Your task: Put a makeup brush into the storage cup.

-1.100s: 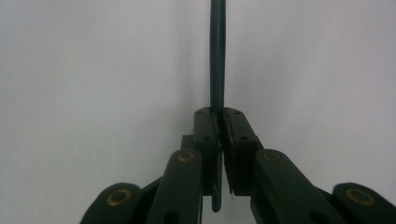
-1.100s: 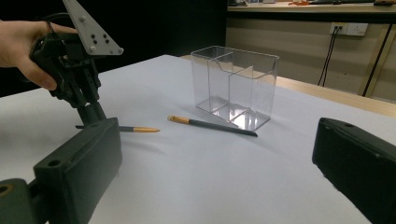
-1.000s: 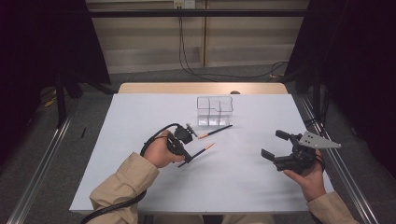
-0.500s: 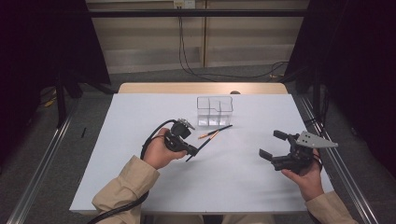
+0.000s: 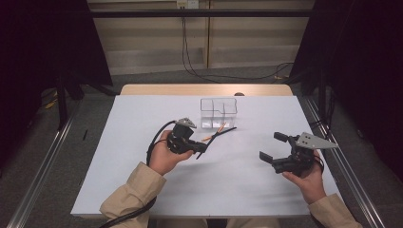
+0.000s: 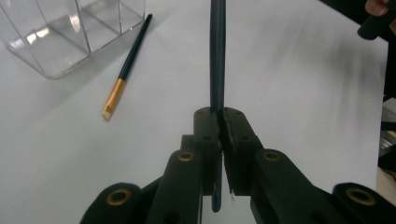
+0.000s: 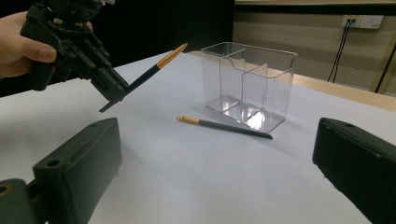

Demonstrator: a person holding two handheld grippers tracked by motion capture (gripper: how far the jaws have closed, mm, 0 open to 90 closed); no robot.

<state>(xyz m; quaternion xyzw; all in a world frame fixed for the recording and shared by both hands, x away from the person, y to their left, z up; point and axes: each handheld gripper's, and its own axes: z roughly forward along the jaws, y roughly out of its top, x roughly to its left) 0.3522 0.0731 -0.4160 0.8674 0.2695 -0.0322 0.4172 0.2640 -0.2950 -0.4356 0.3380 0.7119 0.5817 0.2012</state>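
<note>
L gripper (image 6: 220,122) clamped on brush (image 6: 217,56); R gripper (image 7: 217,163) wide, empty.

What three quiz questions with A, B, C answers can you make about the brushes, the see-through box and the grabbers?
1. Where is the second brush?
A. Lying on the table in front of the clear box
B. Standing inside the clear box
C. In the right gripper

2. How many brushes are there?
A. One
B. Two
C. Four

3. What is the left gripper doing?
A. Standing wide open
B. Lying on the table
C. Shut on a brush

Answers:
1. A, since the right gripper view shows it flat on the white table beside the box, with the box's compartments empty.
2. B, since one brush lies on the table and the held brush is lifted in the air.
3. C, since the left gripper view shows its jaws pressed together on the dark handle.
</note>
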